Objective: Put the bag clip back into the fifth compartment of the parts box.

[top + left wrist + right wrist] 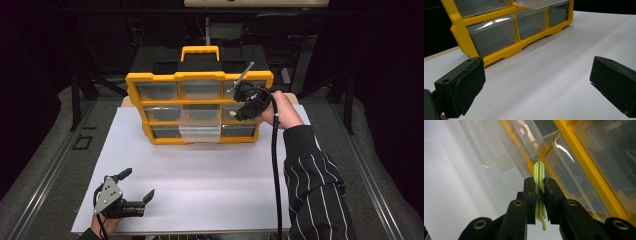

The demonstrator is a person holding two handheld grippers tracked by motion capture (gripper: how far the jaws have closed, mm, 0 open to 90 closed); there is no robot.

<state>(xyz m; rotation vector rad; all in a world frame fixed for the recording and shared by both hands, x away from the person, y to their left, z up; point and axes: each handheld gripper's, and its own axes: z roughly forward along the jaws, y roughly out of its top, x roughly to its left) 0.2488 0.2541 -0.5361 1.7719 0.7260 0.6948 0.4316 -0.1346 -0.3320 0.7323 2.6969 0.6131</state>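
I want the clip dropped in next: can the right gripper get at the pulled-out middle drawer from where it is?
Probably yes. The right gripper, shut on the green clip, is beside the pulled-out drawer, whose top is open, with nothing between them.

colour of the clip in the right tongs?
Light yellow-green. The clip is pinched between the right tongs, clearest in the right gripper view.

The right gripper point(239, 102) is showing black jaw arms with brass-coloured rivets and dark foam-like pads, and a thick black cable is trailing from it past a dark sleeve point(312, 175) with thin white stripes. The left gripper point(137, 185) is wearing a grey three-cornered plate dotted with screws above blocky black jaws.
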